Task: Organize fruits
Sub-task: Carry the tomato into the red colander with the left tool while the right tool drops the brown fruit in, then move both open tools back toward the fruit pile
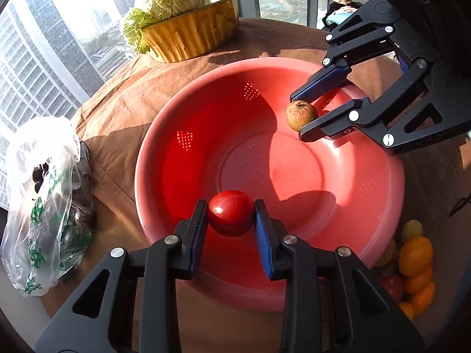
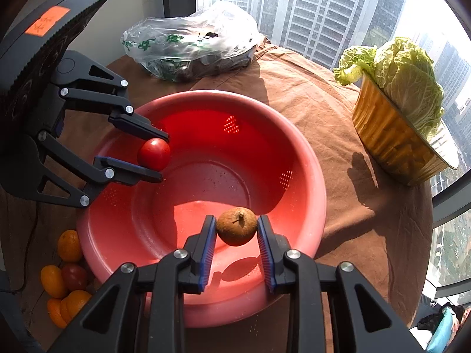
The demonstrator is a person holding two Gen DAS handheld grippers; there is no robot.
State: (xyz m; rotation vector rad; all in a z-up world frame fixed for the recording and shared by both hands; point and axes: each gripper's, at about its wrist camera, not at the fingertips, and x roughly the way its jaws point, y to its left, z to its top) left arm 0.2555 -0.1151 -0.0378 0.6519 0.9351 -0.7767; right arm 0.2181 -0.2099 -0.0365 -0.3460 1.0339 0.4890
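Holding a fruit in each claw right over the red basin (image 1: 153, 158). Left claw (image 1: 231, 214) is clamped tight on a small red tomato (image 1: 230, 213), blue pads pressing both sides, hanging above the near part of the basin. Right claw (image 2: 237, 226) has pinched a brownish round fruit (image 2: 237, 226) with a little stem on top, also above the basin near its rim on that side. Nothing else is lying inside the basin as far as I can see. A pile of orange and red fruits (image 2: 63, 279) sits on the surface just beside the basin. Further back there's a cabbage (image 1: 170, 3) in a gold bowl (image 1: 194, 35) and a plastic bag (image 1: 44, 203) with dark stuff in it, all on a brown cloth (image 1: 132, 88).
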